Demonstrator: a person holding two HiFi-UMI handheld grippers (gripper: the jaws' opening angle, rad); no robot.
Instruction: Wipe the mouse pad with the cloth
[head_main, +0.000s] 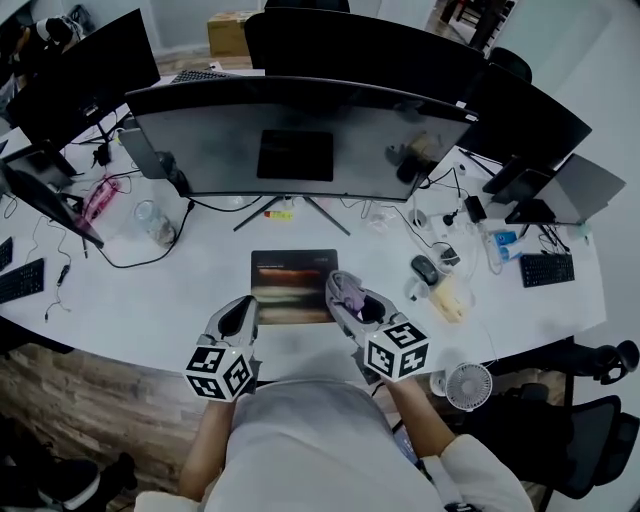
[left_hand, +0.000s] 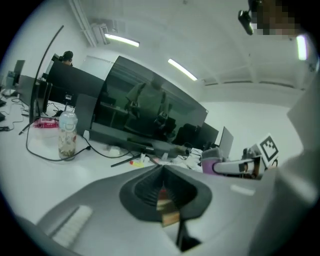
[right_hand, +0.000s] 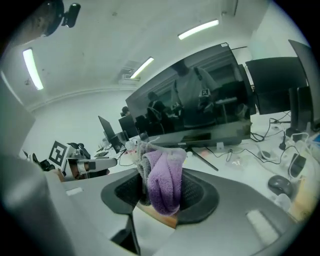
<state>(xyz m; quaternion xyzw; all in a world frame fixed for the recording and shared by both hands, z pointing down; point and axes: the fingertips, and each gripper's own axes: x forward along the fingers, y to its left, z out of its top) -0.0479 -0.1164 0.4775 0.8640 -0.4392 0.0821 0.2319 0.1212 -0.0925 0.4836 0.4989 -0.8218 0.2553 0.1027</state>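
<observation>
Head view: we note the mouse pad, dark and rectangular, flat on the white desk at frame centre, long axis left to right.

Left gripper view: left gripper jaws pressed together, empty.

Right gripper view: right gripper pinches the purple cloth, bunched, standing upright.

Light: bright, from white ceiling strip lights.
Edges: my gripper views bulge, corners black.
Focus: close foreground soft.
</observation>
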